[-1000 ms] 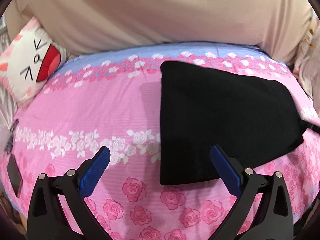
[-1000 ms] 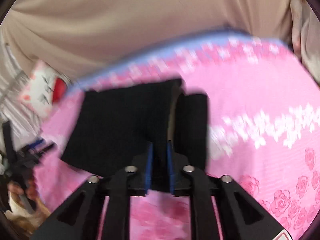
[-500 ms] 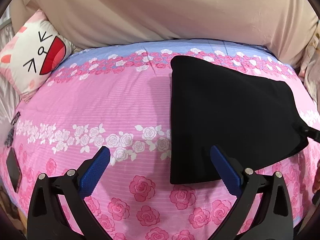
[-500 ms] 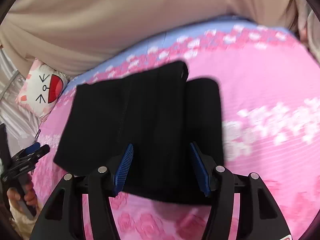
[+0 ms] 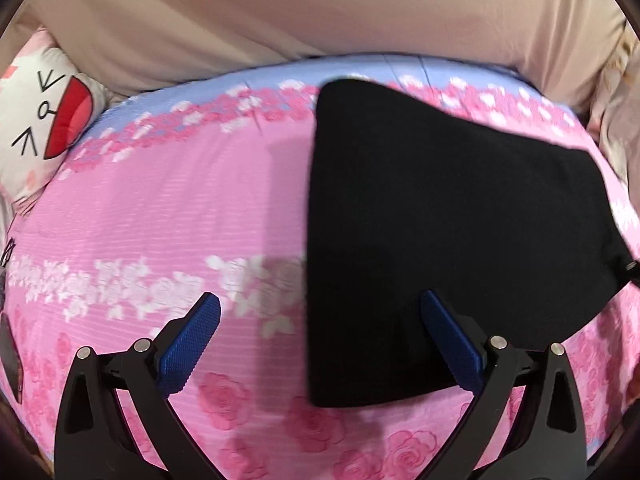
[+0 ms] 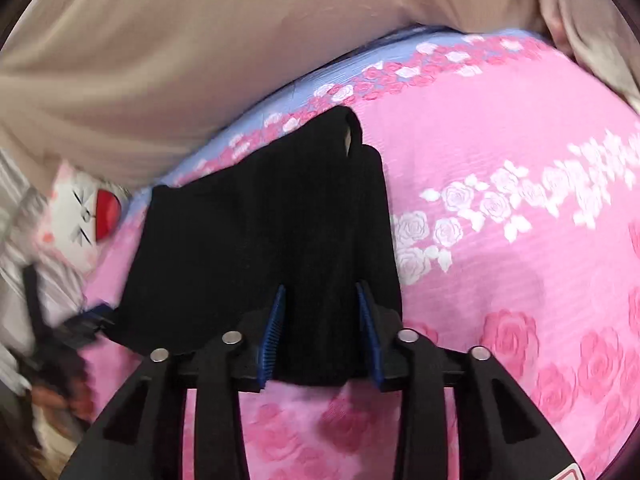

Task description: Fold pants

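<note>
A cat-face pillow [image 5: 38, 120] lies at the bed's far left corner, clear of the black pants [image 5: 448, 232], which lie folded on the pink rose-print bedsheet [image 5: 168, 216]. The left gripper [image 5: 320, 336] hovers fully spread, its right finger over the pants' near edge. The right gripper [image 6: 320, 328] has narrowed since 0.5 s ago; its pads flank the near fold, contact unclear. A beige curtain [image 5: 320, 12] backs the bed.

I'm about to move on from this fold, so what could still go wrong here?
1. The right tool stands open astride the near edge of the black pants; lifting away may drag the top layer.
2. The far corner is peeled up, baring a pale tag, so the stack is uneven.
3. The left tool is open, its right finger over the pants' edge.
</note>
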Demonstrator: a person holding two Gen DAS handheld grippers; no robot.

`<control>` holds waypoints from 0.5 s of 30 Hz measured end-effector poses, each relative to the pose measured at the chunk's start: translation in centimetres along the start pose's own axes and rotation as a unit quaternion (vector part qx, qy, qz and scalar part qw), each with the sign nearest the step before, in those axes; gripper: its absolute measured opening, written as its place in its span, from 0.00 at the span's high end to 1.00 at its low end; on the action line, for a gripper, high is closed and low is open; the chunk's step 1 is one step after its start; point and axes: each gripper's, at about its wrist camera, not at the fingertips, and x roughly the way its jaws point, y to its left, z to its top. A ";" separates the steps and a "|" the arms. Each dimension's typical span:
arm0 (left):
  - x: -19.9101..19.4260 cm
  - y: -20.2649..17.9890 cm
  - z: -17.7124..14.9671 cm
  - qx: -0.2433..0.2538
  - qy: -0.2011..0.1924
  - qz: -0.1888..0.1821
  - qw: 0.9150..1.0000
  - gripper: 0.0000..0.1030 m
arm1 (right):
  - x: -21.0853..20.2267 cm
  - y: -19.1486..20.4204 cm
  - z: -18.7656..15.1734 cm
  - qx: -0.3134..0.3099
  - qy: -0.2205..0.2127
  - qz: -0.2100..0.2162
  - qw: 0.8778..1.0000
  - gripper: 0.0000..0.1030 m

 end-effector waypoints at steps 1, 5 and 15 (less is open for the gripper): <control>0.0 -0.1 -0.1 -0.001 -0.006 0.003 1.000 0.05 | -0.6 0.0 0.1 -0.003 -0.016 -0.016 1.000 0.45; 0.9 0.9 0.1 -0.026 -0.004 -0.028 0.999 0.04 | 0.3 -1.0 0.1 -0.001 0.005 -0.033 0.999 0.27; 3.6 2.4 -0.6 -0.114 -0.030 -0.102 0.988 0.04 | 2.8 -0.1 -0.7 0.021 0.018 0.009 1.000 0.24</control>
